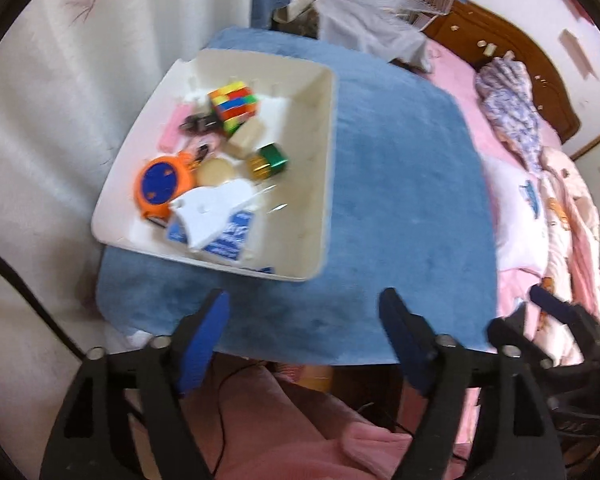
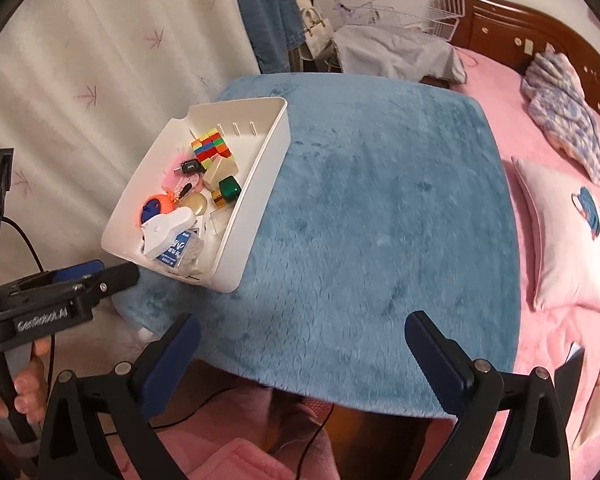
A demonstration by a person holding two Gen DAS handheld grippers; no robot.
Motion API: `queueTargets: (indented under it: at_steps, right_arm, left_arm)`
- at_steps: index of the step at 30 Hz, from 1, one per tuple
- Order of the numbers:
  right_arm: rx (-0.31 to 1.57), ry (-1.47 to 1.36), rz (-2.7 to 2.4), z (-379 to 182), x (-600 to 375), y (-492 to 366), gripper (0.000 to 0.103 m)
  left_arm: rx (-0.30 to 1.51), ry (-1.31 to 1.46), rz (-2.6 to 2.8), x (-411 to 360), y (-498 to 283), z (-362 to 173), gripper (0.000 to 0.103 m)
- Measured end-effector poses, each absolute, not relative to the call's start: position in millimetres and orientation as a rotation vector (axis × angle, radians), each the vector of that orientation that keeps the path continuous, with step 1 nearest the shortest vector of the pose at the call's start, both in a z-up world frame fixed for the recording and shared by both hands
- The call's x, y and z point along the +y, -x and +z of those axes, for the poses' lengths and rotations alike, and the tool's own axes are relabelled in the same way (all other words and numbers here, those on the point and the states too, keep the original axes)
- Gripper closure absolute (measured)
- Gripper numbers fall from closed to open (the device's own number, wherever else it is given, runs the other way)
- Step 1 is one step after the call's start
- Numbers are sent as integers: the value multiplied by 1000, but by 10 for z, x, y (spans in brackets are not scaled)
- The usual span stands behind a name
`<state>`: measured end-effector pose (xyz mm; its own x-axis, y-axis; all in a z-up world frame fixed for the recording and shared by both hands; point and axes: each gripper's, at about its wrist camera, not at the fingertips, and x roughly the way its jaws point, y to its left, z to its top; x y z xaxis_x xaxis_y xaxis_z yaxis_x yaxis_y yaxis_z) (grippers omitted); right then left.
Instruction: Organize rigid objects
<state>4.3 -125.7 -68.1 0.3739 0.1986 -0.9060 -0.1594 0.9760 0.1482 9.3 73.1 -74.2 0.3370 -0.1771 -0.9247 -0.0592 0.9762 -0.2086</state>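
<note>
Both the left gripper (image 1: 304,312) and right gripper (image 2: 302,336) are held released, nothing between their jaws. A puzzle cube (image 1: 233,106) and an orange tape measure (image 1: 162,184) are kept in the white bin (image 1: 324,168).

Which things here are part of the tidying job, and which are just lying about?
Job: white bin, puzzle cube, green block, orange tape measure, blue packet.

Lying about: pillow, wire rack, grey cloth, floral cloth.

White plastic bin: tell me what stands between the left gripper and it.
Nothing visible. Only bare blue plush cloth lies between the open, empty left gripper and the near wall of the white plastic bin.
</note>
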Motion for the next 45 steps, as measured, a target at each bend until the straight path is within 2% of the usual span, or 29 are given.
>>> queueTargets:
  at_steps: [11, 24, 36, 45]
  right_arm:
    - [1122, -134, 157, -276, -1595, 220, 1]
    - [920, -137, -15, 206, -1770, 530, 0]
    - [789, -142, -31, 296, -1720, 605, 0]
    - [781, -215, -62, 274, -1780, 664, 0]
  left_arm:
    - [1053, 96, -102, 268, 26, -196, 5]
    - [792, -14, -7, 159, 178, 188, 4]
    - [658, -53, 52, 248, 351, 280, 4]
    - [601, -94, 67, 259, 428, 336, 2]
